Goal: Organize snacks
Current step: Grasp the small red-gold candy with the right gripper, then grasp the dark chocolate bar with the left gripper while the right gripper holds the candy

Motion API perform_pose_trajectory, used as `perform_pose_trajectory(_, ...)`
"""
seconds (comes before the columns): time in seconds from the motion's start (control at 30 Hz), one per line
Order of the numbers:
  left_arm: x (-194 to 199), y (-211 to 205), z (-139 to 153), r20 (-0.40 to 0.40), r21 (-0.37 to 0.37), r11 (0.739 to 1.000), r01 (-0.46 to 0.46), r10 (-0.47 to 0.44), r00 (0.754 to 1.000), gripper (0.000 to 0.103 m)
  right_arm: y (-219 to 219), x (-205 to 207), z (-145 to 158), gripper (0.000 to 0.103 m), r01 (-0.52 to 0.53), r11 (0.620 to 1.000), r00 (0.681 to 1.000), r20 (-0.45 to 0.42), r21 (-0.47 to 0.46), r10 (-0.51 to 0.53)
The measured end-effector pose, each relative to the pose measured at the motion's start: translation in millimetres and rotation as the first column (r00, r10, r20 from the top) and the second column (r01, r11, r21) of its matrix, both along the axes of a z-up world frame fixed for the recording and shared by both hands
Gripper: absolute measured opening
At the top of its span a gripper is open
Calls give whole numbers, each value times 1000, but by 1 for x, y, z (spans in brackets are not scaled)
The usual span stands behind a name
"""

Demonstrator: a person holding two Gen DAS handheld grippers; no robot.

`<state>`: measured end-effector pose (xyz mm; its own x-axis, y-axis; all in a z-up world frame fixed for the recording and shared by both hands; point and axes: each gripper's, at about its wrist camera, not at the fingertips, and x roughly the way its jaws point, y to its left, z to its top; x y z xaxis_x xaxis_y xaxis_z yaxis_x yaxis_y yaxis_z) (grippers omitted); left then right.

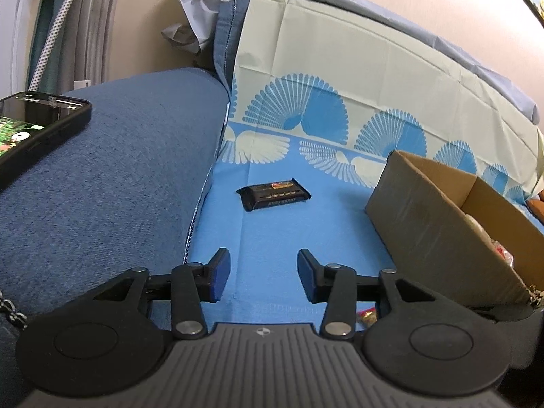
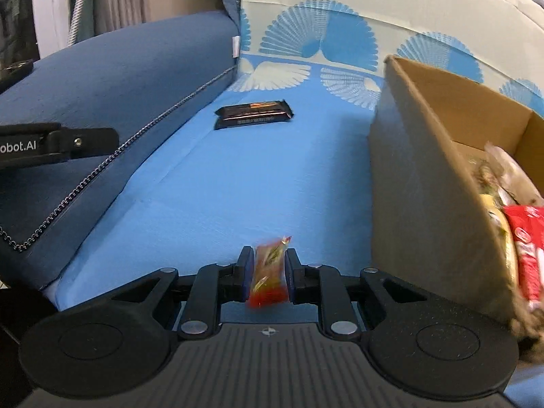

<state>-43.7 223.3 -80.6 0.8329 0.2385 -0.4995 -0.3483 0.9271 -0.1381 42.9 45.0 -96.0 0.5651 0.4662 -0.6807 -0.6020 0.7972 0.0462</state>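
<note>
A black snack bar lies on the blue cloth, ahead of my left gripper, which is open and empty above the cloth. The bar also shows in the right wrist view. My right gripper is shut on a small red and yellow snack packet, held just left of the cardboard box. The box holds several snacks, among them a red packet. The box also shows at the right of the left wrist view.
A blue sofa armrest rises on the left, with a phone on it. The patterned cloth runs up the backrest. The other gripper's body shows at the left of the right wrist view.
</note>
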Motion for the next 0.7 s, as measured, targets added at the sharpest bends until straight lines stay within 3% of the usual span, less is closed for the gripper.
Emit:
perform_pose_trajectory(0.13, 8, -4, -3, -37, 13, 1000, -7, 7, 999, 57, 3, 1, -18, 25, 0, 998, 1000, -31, -65, -2)
perform_pose_trajectory(0.4, 39, 5, -9, -140, -19, 999, -25, 22, 990, 62, 1, 5, -16, 21, -6, 1000, 997, -82, -8, 5)
perform_pose_trajectory(0.5, 66, 8, -8, -175, -21, 999, -28, 24, 984, 71, 0, 9, -10, 21, 3, 1000, 995, -105, 24, 0)
perform_pose_trajectory(0.57, 87, 9, -3, -168, -14, 1000, -17, 15, 986, 83, 1, 10, -7, 21, 3, 999, 994, -111, 38, 1)
perform_pose_trajectory(0.7, 138, 13, 7, -158, 34, 999, 11, -5, 987, 91, 1, 15, -8, 21, 2, 999, 989, -150, 47, 5)
